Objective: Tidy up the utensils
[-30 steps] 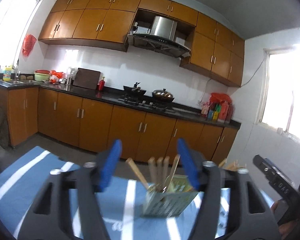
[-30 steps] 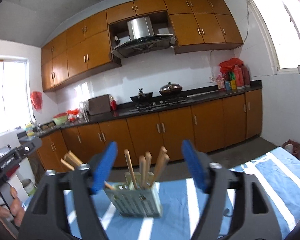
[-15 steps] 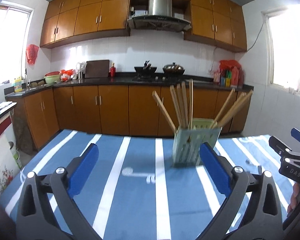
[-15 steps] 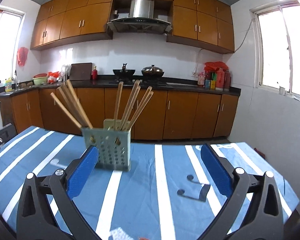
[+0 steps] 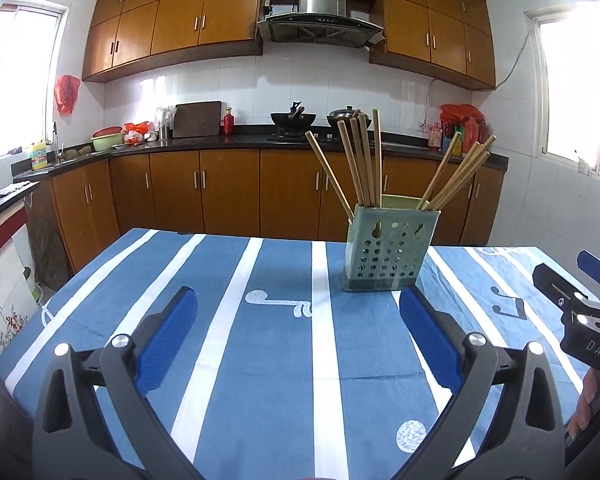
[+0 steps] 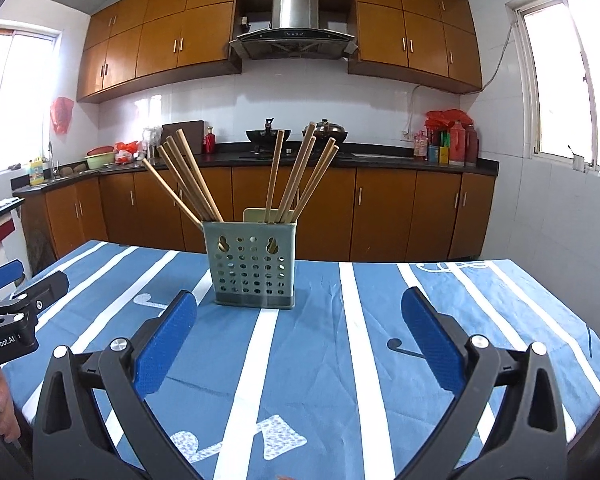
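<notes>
A pale green perforated utensil holder (image 5: pixel 389 250) (image 6: pixel 254 264) stands upright on the blue striped tablecloth (image 5: pixel 260 340) (image 6: pixel 364 344). Several wooden chopsticks (image 5: pixel 360 160) (image 6: pixel 292 176) stick up from it in two bunches, leaning left and right. My left gripper (image 5: pixel 298 332) is open and empty, a short way in front of the holder. My right gripper (image 6: pixel 298 332) is open and empty too, in front of the holder. The right gripper shows at the right edge of the left wrist view (image 5: pixel 580 304); the left one shows at the left edge of the right wrist view (image 6: pixel 16 300).
The table's far edge lies just behind the holder. Beyond it are wooden floor cabinets (image 5: pixel 228 188), a dark counter with woks (image 6: pixel 268 134), bottles (image 6: pixel 456 142) and a sink area (image 5: pixel 100 144) at left.
Both grippers have drawn back from the holder and tilted down level with the table. Their jaws have opened wide. The holder now stands farther off and fully in view.
</notes>
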`<state>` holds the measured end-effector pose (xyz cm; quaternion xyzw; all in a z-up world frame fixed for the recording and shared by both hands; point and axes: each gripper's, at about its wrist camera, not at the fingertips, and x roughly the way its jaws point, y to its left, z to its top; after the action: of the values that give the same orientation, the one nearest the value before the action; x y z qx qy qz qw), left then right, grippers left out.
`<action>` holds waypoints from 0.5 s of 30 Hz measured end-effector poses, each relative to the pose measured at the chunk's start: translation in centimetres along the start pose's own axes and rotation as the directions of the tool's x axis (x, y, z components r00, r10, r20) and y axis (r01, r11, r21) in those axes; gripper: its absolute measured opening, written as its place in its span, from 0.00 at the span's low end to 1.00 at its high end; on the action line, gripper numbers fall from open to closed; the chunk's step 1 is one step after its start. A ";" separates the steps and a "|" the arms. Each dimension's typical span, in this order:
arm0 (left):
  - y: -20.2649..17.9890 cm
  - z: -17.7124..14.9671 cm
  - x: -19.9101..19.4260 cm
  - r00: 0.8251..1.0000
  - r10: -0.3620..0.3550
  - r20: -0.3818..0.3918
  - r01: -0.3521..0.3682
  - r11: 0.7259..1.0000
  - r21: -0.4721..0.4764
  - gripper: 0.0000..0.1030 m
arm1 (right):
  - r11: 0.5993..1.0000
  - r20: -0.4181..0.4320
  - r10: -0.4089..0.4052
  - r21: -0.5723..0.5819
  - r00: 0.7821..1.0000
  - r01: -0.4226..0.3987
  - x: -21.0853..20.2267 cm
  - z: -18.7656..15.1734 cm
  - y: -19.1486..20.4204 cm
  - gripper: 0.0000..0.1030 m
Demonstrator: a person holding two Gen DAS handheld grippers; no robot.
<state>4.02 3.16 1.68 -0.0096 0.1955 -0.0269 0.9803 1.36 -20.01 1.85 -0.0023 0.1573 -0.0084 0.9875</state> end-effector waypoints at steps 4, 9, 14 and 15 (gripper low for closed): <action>-0.2 -0.4 -0.3 1.000 0.002 0.008 -0.003 1.000 0.015 0.96 | 1.000 -0.001 -0.001 0.002 1.000 0.001 -0.2 -0.5 0.0 0.98; -0.4 -0.9 -0.2 1.000 -0.001 -0.004 0.001 1.000 0.017 0.96 | 1.000 -0.012 -0.004 0.013 1.000 0.004 -0.2 -0.9 -0.2 0.98; -0.6 -0.8 0.0 1.000 -0.002 -0.013 0.003 1.000 0.017 0.96 | 1.000 -0.019 -0.006 0.006 1.000 0.006 -0.1 -1.1 -0.1 0.98; -0.6 -0.9 0.0 1.000 -0.003 -0.013 0.003 1.000 0.018 0.96 | 1.000 -0.020 -0.004 0.005 1.000 0.005 -0.2 -1.1 -0.1 0.98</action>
<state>3.69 2.52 0.90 -0.0009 0.2018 -0.0300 0.9790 0.84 -20.09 0.85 0.0000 0.1670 -0.0111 0.9859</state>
